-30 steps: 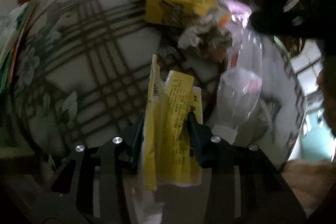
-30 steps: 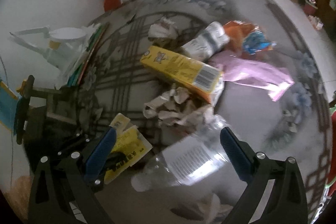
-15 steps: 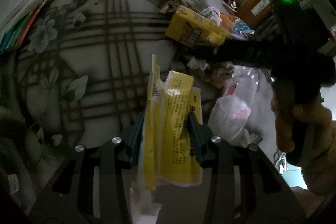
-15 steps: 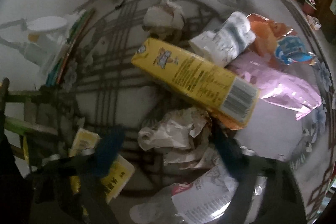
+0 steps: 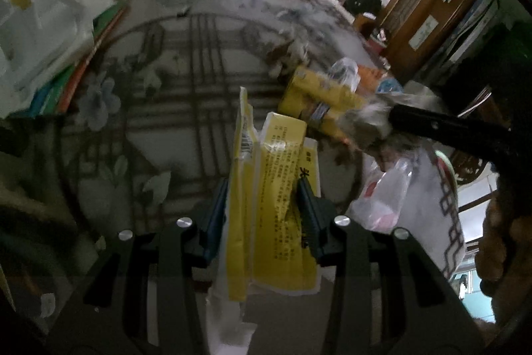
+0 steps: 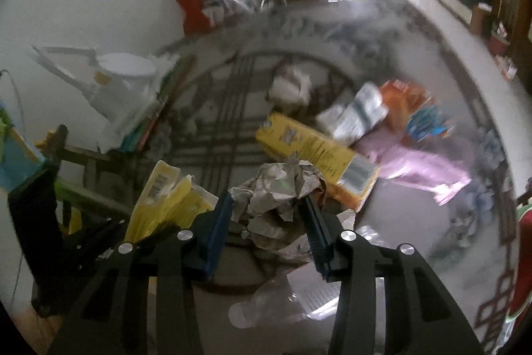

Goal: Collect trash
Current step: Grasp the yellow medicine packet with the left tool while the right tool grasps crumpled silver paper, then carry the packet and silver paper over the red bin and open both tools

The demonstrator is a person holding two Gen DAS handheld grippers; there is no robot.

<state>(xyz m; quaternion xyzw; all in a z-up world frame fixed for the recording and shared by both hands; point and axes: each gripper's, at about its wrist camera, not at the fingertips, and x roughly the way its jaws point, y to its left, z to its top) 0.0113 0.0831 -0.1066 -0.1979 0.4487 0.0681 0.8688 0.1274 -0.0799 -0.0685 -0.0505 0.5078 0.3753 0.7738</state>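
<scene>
— Since a second ago your right gripper [image 6: 267, 215] has left the clear bottle [image 6: 266, 308] and come around the crumpled paper wad [image 6: 276, 192], jaws closing on it.

— Is the wad off the table?

— It looks lifted above the patterned tabletop [image 6: 216, 135]; the bottle lies below it. The yellow carton [image 6: 316, 152] rests just beyond.

— And your left gripper [image 5: 262, 198]?

— It pinches the yellow wrappers [image 5: 266, 188], upright between its pads, above the table.
</scene>
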